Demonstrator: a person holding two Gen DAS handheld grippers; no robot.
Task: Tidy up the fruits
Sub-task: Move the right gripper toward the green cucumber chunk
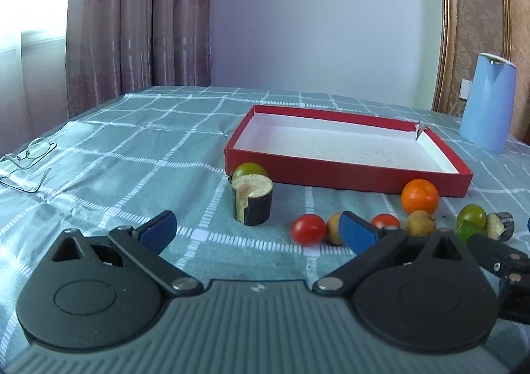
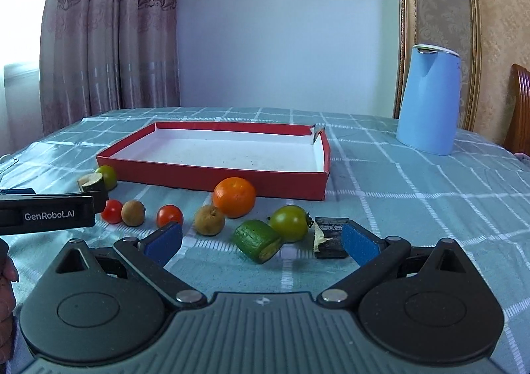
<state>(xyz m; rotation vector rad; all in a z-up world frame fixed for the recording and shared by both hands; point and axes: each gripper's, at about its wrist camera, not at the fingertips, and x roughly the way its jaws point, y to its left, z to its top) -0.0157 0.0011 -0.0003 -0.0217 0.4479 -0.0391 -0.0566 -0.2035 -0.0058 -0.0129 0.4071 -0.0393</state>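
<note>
Fruit (image 2: 234, 197) lying along box (image 2: 212, 180) near edge; I'm holding left gripper (image 1: 256, 230) and right gripper (image 2: 261, 239) spread wide, cloth (image 2: 414, 208) rightward sitting bare.

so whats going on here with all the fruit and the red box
A person holds a two-finger gripper in each hand over a checked tablecloth. Both the left gripper and the right gripper are open and hold nothing. The red box has nothing in it yet. In front of it the fruit lies loose: an orange, red tomatoes, green tomatoes, small brown fruits and cut pieces. Sorting looks not yet begun.
</note>
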